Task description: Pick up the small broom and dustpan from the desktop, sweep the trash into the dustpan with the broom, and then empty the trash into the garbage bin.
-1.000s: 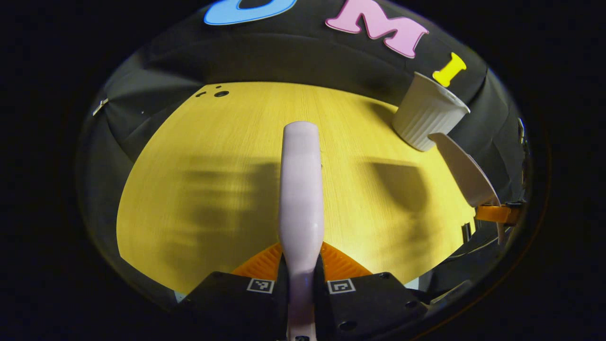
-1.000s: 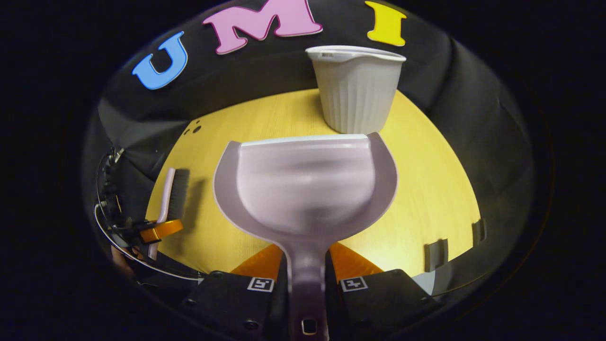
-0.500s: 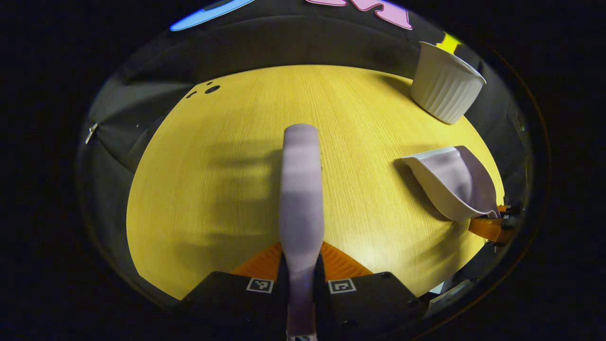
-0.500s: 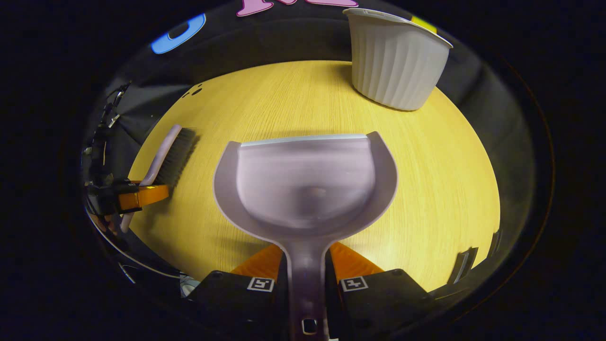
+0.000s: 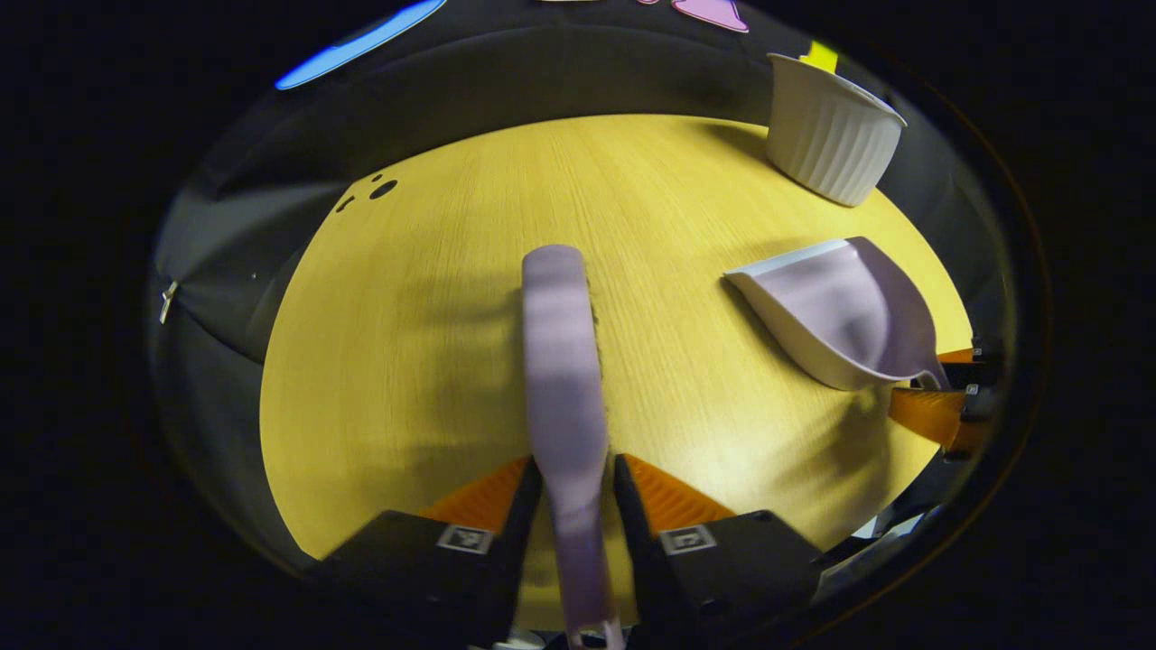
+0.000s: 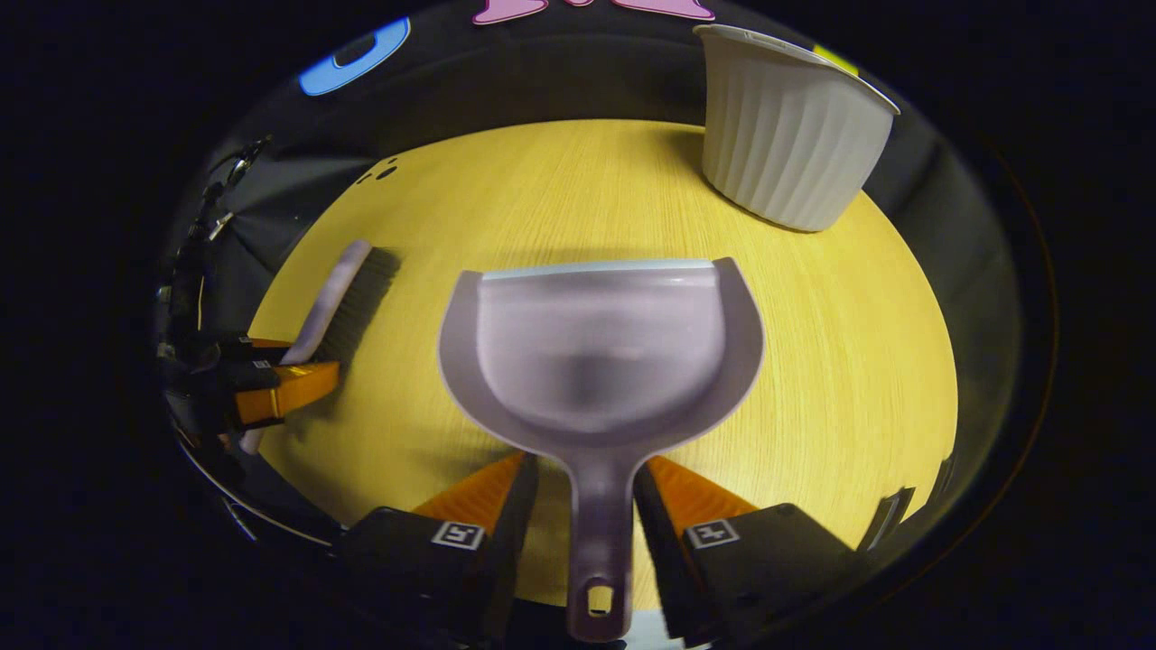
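Left gripper view: my left gripper (image 5: pixel 571 492) stands parted, fingers clear of the broom (image 5: pixel 562 379) handle lying between them on the desktop (image 5: pixel 433 298). My right gripper (image 6: pixel 587 492) likewise gapes around the dustpan (image 6: pixel 601 357) handle, the white garbage bin (image 6: pixel 790 144) standing beyond.

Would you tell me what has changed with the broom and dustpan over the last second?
Both grippers opened: the left gripper let go of the broom, the right gripper released the dustpan, both lowered onto the table. The bin stayed upright.
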`<state>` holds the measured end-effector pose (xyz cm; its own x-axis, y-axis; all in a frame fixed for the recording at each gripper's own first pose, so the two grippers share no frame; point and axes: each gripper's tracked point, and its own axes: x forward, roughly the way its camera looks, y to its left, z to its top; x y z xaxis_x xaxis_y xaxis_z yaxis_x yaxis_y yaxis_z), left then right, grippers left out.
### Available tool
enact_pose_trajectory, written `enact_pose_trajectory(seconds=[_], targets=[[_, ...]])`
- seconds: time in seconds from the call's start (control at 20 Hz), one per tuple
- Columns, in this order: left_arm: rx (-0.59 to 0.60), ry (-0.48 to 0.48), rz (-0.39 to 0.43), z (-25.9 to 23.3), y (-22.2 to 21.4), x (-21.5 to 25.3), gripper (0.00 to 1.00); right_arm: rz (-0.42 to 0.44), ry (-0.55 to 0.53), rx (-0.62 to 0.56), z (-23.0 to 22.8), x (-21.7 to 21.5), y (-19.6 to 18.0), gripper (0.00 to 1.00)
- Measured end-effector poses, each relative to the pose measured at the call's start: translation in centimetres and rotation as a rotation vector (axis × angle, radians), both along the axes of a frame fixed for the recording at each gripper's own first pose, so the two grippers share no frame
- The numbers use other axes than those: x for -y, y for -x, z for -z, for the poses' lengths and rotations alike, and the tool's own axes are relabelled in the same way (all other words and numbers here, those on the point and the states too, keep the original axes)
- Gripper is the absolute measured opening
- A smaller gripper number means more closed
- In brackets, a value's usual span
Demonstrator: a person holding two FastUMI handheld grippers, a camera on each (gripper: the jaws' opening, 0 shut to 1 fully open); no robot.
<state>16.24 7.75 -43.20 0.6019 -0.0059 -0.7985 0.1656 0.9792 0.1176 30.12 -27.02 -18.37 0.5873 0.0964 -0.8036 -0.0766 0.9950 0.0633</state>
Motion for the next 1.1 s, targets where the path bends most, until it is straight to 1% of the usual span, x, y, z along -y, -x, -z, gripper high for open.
enact_pose_trajectory(seconds=[0.1, 0.15, 0.2, 0.25, 0.35, 0.5, 0.6, 0.7, 0.8, 0.9, 1.0, 1.1], targets=[[0.027, 0.036, -0.003, -1.7, 0.5, 0.3, 0.83, 0.007, -0.033, 0.031, -1.0, -0.5, -0.4, 0.91], [0.048, 0.047, -0.005, -2.6, 0.8, 0.4, 0.98, 0.013, -0.037, 0.051, -2.0, -0.2, -0.2, 1.00], [0.101, 0.063, -0.005, -4.6, 1.4, 0.9, 0.98, 0.024, -0.046, 0.123, -4.2, 0.2, -0.5, 0.99], [0.181, 0.102, 0.007, -7.1, 1.1, 1.7, 0.98, 0.041, -0.047, 0.210, -6.6, 0.4, -1.2, 0.99], [0.286, 0.159, 0.013, -10.6, 1.2, 2.4, 0.98, 0.057, -0.021, 0.331, -9.6, 1.1, -2.3, 0.99], [0.457, 0.214, 0.015, -16.6, 1.8, 2.9, 0.98, 0.084, 0.003, 0.534, -16.3, 2.0, -2.9, 0.99], [0.608, 0.222, 0.011, -21.6, 2.2, 2.7, 0.96, 0.092, 0.005, 0.647, -19.8, 2.0, -3.0, 0.99], [0.769, 0.213, 0.018, -26.0, 2.7, 2.7, 0.96, 0.099, 0.054, 0.762, -23.0, 2.4, -3.1, 0.99], [0.926, 0.181, 0.024, -28.8, 3.2, 2.2, 0.96, 0.093, 0.077, 0.819, -25.0, 2.3, -2.5, 0.99], [1.002, 0.167, 0.034, -30.1, 3.9, 2.3, 0.96, 0.085, 0.075, 0.867, -26.7, 1.7, -2.0, 0.99], [1.007, 0.160, 0.031, -29.7, 4.1, 2.2, 0.96, 0.060, 0.087, 0.900, -27.4, 1.2, -1.6, 0.98], [0.996, 0.188, 0.022, -29.4, 4.2, 2.8, 0.96, 0.037, 0.116, 0.903, -27.2, 1.3, -1.2, 0.98]])
